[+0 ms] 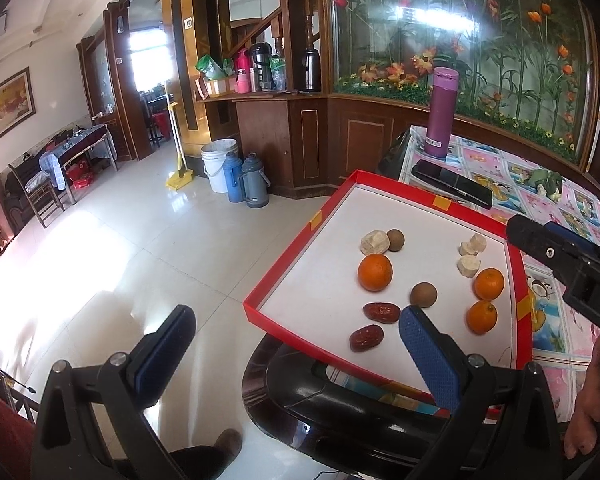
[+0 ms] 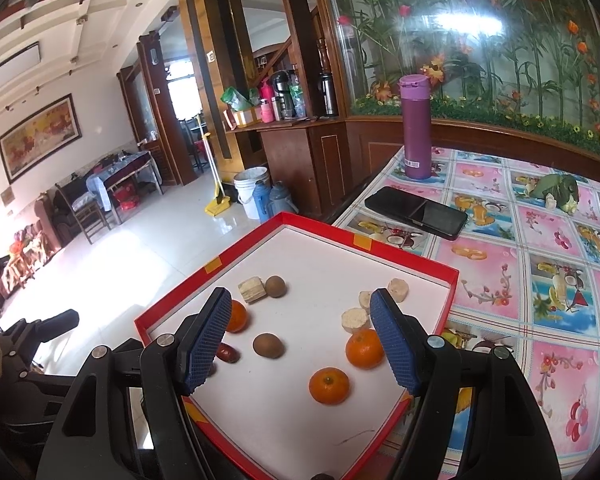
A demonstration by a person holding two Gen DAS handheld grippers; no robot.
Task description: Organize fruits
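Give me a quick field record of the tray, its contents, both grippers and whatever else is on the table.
tray: red-rimmed tray, white floor, overhanging table edge
oranges: three
red dates: two
brown round fruits: two
pale chunks: four
left gripper: open, empty
right gripper: open, empty, above tray
table extras: purple bottle, phone

Glossy pale tiled floor (image 1: 132, 248), glare at lower left. Framed painting (image 2: 40, 136) on white wall upper left. Dark wood cabinet (image 1: 284, 140) centre; flower mural (image 2: 500, 60) upper right.
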